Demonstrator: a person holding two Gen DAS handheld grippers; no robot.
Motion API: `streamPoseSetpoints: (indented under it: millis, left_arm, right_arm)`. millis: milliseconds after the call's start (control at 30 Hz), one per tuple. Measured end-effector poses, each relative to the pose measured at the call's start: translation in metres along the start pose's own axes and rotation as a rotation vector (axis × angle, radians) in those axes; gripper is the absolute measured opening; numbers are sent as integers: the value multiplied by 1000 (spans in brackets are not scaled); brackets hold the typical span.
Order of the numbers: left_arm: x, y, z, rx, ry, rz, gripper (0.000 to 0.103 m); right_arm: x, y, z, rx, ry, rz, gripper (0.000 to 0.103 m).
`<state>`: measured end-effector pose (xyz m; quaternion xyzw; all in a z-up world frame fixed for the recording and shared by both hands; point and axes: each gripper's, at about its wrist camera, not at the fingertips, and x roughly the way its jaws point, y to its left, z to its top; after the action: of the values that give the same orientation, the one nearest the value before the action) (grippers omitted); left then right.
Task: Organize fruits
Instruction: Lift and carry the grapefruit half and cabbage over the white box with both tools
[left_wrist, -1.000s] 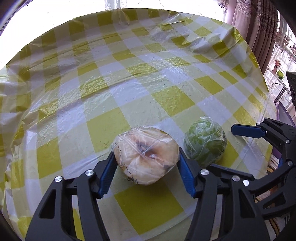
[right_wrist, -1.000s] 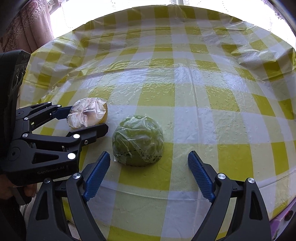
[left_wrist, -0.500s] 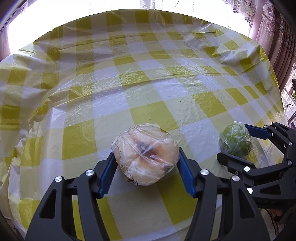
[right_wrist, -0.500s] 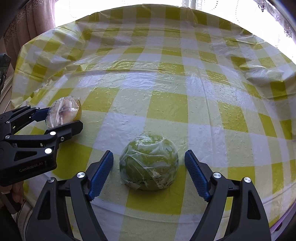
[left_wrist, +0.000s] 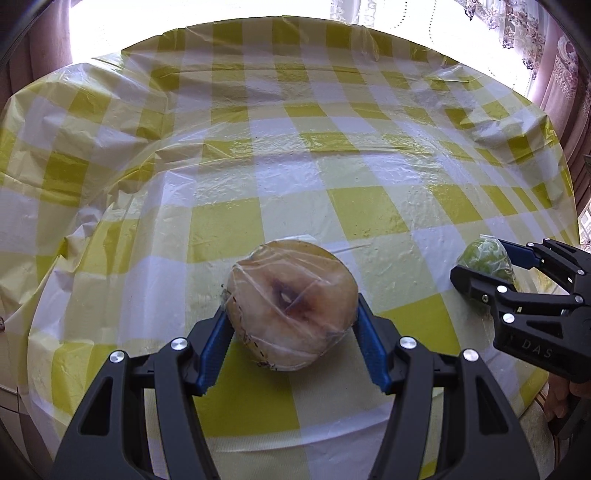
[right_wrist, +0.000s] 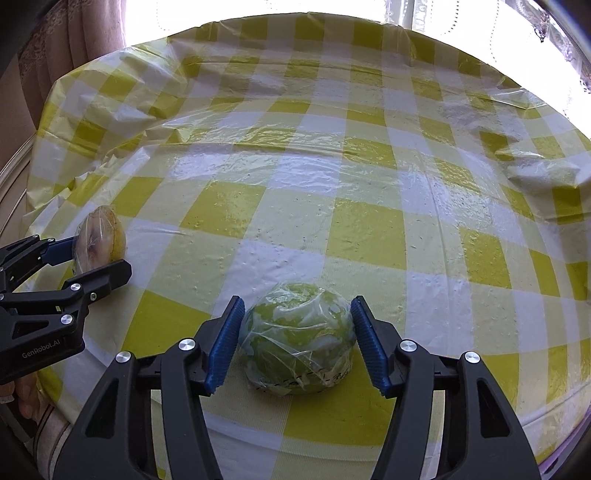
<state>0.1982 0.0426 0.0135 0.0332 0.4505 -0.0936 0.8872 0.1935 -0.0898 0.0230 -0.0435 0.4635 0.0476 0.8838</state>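
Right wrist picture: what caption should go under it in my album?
Right claw closing around a plastic-wrapped green fruit on the yellow checked tablecloth.

Strong daylight from the window (left_wrist: 207, 22) behind the table's far edge; sky blown out to white in both views. Glare streaks across the plastic tablecloth (right_wrist: 295, 170) mid-surface, creases catching highlights. Soft short shadows fall toward the near edge under the wrapped fruits. Heavy fisheye bending: table rim curves, corners vignette to black. Focus sharp at centre, slightly soft toward the curtains (left_wrist: 561, 85) at the frame edges.
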Motion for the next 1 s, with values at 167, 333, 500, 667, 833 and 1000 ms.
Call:
streamPoseSetpoints:
  millis: [167,333,500,667,833,1000]
  left_arm:
    - [-7,5,-11,-24,1,7,62]
    - [-13,9,-20,-51,-1,-1,63]
    - [-16,9,-23,-45,-5,4,71]
    - [-17,10,-26,-38,-8,7,76]
    - [-21,12,-19,-27,-27,9,76]
    - [-14,15,-11,-33,-23,-19,70]
  right_arm:
    - [-1,15,-1,-51,2,39,59]
    - [-3,32,-3,-113,3,58,60]
    - [-3,37,-5,-138,-2,24,71]
    - [-5,39,-7,-146,-8,-5,72]
    - [-8,39,-9,-144,-12,-57,72]
    - [-9,40,-10,-141,-9,-27,59]
